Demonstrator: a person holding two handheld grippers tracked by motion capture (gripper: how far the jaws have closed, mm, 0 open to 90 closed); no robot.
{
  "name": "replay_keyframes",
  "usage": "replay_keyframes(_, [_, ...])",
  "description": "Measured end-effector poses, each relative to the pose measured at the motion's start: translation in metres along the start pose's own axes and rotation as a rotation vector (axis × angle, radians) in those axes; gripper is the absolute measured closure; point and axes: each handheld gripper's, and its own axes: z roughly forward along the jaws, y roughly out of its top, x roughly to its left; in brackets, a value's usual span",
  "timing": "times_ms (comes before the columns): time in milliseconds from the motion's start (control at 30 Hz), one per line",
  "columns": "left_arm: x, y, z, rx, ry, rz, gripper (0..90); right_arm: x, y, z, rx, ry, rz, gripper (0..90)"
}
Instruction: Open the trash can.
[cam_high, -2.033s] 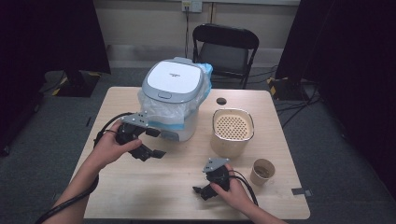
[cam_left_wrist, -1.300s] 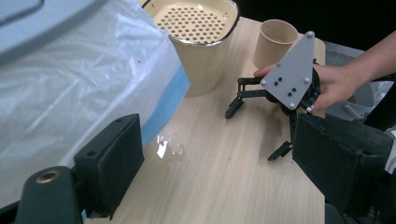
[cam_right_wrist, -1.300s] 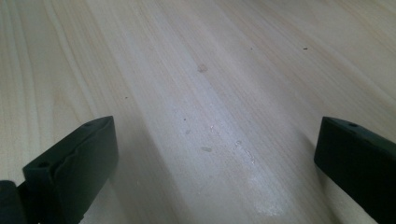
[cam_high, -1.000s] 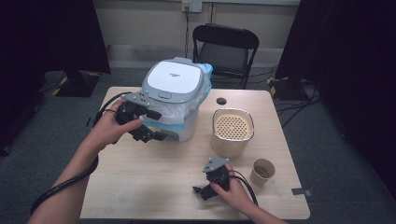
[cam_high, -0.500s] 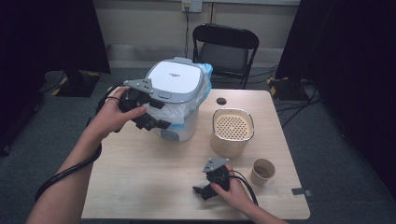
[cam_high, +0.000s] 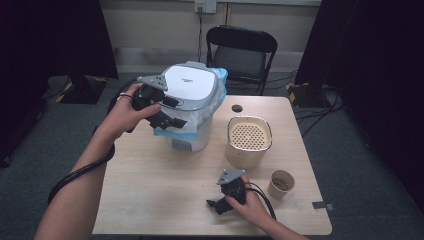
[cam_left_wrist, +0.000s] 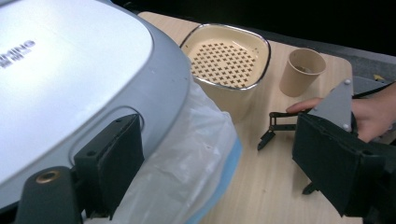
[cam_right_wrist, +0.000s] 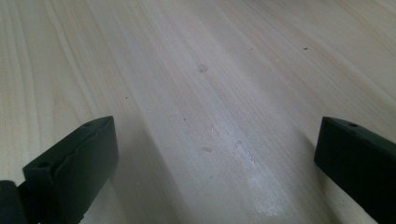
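A person sits at a wooden table (cam_high: 150, 200) with a claw tool in each hand. A white bin (cam_high: 192, 141) lined with a clear plastic bag (cam_high: 170, 131) stands toward the far left corner, its grey lid (cam_high: 192, 85) down. The left gripper (cam_high: 172, 112) hovers at the lid's left side, claw spread, pinching nothing. The lid's rim and loose bag lie between the jaws.

The right gripper (cam_high: 217, 205) rests near the near edge, claw spread over bare wood.

Lifting the lid seems to be next. It would go best with the claw catching the rim alone, clear of the bag, and the bin kept steady.
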Motion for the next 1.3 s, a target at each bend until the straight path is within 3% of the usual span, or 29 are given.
replay_keyframes(200, [0.007,0.002,0.004,0.016,0.015,0.010,16.1,0.000,0.000,0.000,0.000,-0.002,-0.001,0.0])
replay_keyframes(833, [0.011,-0.003,0.006,-0.051,0.007,-0.022,16.0,0.000,0.000,0.000,0.002,0.002,-0.003,0.0])
replay_keyframes(867, [0.009,-0.002,0.006,-0.038,0.023,-0.004,16.0,0.000,0.000,0.000,0.000,0.000,-0.007,0.0])
replay_keyframes(1067, [-0.001,-0.003,0.008,-0.023,0.007,0.029,15.9,0.000,0.000,0.000,-0.001,0.000,-0.005,0.0])
replay_keyframes(1300, [-0.021,-0.010,0.010,-0.057,-0.042,0.060,15.9,-0.002,0.002,0.001,0.002,0.018,-0.017,0.0])
